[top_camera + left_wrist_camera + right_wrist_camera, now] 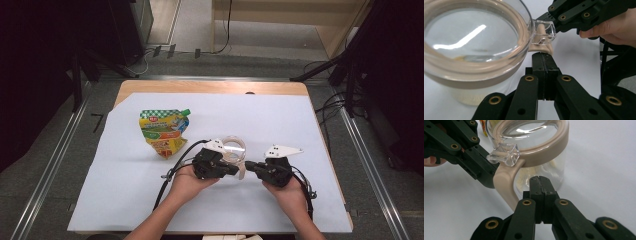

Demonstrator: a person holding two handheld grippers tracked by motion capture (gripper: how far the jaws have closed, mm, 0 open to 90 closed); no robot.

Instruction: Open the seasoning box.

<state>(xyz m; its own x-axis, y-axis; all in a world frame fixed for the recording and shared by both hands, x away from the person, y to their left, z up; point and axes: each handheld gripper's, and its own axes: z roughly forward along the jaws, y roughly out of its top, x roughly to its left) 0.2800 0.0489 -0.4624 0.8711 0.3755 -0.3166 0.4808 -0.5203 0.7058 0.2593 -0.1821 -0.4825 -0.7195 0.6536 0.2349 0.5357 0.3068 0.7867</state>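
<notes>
A clear jar (233, 148) with a beige lid ring (554, 147), a beige handle (504, 185) and a clear flip tab (504, 153) stands on the white sheet, some pale contents at its bottom. My left gripper (544, 55) is shut with nothing between its jaws, its tip right against the handle (544, 47) under the tab (544, 31). My right gripper (540, 180) is also shut and empty, pointing at the jar wall beside the handle. From above, the left gripper (234, 171) and the right gripper (249, 165) meet tip to tip at the jar's near side.
A crumpled yellow and green refill pouch (164, 131) with a green cap lies to the left of the jar. The white sheet (280, 120) covers most of the wooden table (210, 87). Black cables trail from both grippers toward the near edge.
</notes>
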